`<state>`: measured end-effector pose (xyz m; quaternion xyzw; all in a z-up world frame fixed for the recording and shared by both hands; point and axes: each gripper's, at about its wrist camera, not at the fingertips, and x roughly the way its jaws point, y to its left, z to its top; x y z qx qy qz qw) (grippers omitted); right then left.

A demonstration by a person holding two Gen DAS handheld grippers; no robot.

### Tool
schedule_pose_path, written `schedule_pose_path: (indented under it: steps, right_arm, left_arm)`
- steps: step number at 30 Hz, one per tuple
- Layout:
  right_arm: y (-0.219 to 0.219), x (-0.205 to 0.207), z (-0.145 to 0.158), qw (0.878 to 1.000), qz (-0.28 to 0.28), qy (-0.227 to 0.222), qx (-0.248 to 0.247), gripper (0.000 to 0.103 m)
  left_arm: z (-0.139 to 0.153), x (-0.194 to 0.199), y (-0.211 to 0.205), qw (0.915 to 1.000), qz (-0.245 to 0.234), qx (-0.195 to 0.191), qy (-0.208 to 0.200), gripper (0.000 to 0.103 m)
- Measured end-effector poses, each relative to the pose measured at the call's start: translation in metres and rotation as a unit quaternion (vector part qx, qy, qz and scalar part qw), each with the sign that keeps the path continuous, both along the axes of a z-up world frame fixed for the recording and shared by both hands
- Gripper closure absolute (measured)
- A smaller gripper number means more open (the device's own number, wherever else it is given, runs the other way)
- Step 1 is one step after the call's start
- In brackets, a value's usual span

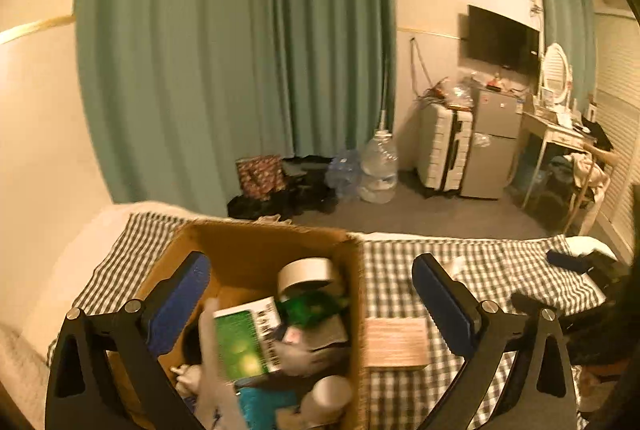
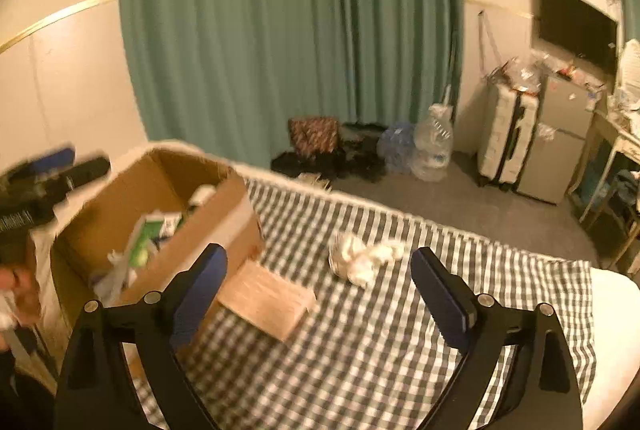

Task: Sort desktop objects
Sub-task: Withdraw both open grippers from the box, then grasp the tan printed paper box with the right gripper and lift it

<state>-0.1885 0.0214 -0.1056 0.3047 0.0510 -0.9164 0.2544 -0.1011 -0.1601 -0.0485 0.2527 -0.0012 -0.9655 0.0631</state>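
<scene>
An open cardboard box [image 1: 256, 242] stands on a checked cloth and holds a tape roll [image 1: 306, 272], a green book [image 1: 240, 342], a white cylinder [image 1: 330, 396] and other small items. My left gripper [image 1: 312, 264] hangs open over the box, with nothing between its blue pads. A flat tan box [image 1: 396, 342] lies against the carton's right side. In the right wrist view my right gripper [image 2: 320, 256] is open and empty above the cloth. Ahead of it lie crumpled white paper [image 2: 362, 256] and the tan box [image 2: 266, 300]. The carton [image 2: 224, 214] is to its left.
The checked cloth [image 2: 400, 330] covers a bed that ends at a white edge on the far side. Dark objects [image 1: 568, 260] lie at its right end. Beyond are water bottles [image 2: 434, 146], a suitcase [image 2: 506, 138], a small fridge and green curtains.
</scene>
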Motion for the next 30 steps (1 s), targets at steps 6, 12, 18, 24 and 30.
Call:
schedule_pose_path:
  steps: [6, 12, 18, 24, 30]
  right_arm:
    - [0.013, -0.021, -0.038, 0.997, 0.049, -0.057, 0.013, 0.009]
    - [-0.011, -0.045, -0.087, 0.985, 0.122, -0.117, 0.041, 0.009]
    - [-0.047, -0.066, -0.121, 0.967, 0.205, -0.128, 0.076, 0.009]
    - [-0.088, -0.069, -0.134, 0.926, 0.32, -0.122, 0.162, 0.009]
    - [-0.122, -0.065, -0.165, 0.888, 0.365, -0.129, 0.248, 0.009]
  left_arm:
    - [-0.005, -0.018, 0.016, 0.9991, -0.015, 0.029, -0.027, 0.0]
    - [-0.013, -0.026, 0.012, 0.9983, -0.001, 0.024, -0.054, 0.0]
    - [-0.018, -0.029, 0.009, 0.9973, -0.001, 0.018, -0.071, 0.0]
    - [-0.019, -0.033, 0.008, 0.9971, 0.006, 0.01, -0.075, 0.0]
    - [-0.026, -0.038, 0.013, 0.9963, 0.003, 0.005, -0.086, 0.0]
